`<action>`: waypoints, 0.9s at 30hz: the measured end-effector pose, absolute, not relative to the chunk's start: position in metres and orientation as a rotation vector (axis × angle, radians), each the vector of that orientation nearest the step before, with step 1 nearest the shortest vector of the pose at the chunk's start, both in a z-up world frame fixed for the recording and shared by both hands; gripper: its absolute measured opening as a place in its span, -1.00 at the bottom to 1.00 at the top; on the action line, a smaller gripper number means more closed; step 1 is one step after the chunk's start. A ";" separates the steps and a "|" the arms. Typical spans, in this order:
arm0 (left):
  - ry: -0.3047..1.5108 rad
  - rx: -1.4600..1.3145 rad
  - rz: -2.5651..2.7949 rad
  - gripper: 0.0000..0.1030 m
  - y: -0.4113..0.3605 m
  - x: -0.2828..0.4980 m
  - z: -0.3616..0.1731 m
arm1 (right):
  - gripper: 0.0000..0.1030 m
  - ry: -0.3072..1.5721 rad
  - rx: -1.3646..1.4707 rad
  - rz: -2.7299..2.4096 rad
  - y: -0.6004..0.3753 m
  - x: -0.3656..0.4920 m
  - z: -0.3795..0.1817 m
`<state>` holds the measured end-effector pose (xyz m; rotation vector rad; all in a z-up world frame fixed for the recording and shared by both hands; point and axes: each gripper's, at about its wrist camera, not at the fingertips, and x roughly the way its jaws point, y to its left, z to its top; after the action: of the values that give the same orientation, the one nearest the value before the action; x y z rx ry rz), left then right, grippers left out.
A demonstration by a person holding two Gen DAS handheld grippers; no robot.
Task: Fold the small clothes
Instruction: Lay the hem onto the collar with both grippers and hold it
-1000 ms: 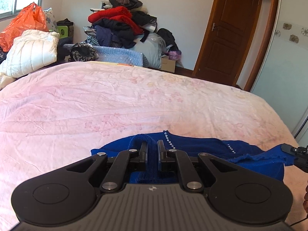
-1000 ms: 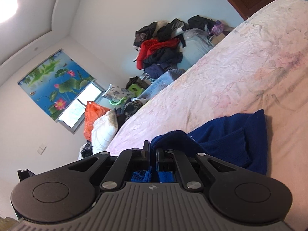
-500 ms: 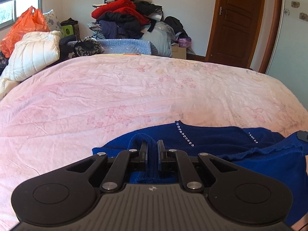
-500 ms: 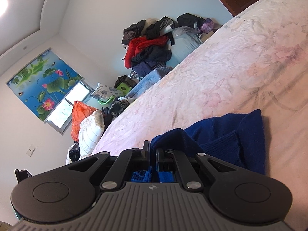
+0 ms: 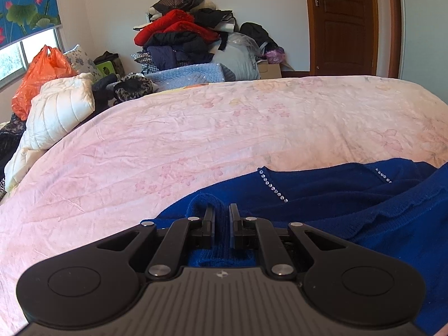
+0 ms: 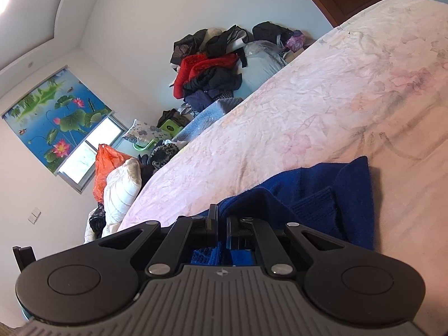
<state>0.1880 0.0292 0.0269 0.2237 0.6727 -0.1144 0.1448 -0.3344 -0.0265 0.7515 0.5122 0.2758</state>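
Since before, you are swinging left; both your left gripper [image 5: 222,218] and right gripper [image 6: 221,221] are pinching the blue sweater [image 5: 350,196], folding barely begun.

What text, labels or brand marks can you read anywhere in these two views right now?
No readable words or numbers in either view.
Small white emblem on the left gripper body: a symbol, not letters.
Same emblem on the right gripper body.
Blue sweater: rhinestone rows only, no label showing.
Window blind: lotus picture, no writing.
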 end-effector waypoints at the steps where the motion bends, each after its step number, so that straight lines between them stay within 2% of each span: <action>1: 0.674 0.224 -0.115 -0.83 0.029 0.188 0.027 | -0.85 0.512 0.751 0.276 -0.334 0.145 -0.026; 27: 0.703 0.222 -0.103 -0.83 0.031 0.191 0.019 | -0.85 0.514 0.767 0.259 -0.335 0.141 -0.032</action>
<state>0.1911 0.0312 0.0194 0.2216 0.7034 -0.1031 0.1405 -0.3352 -0.0322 0.7671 0.5137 0.2593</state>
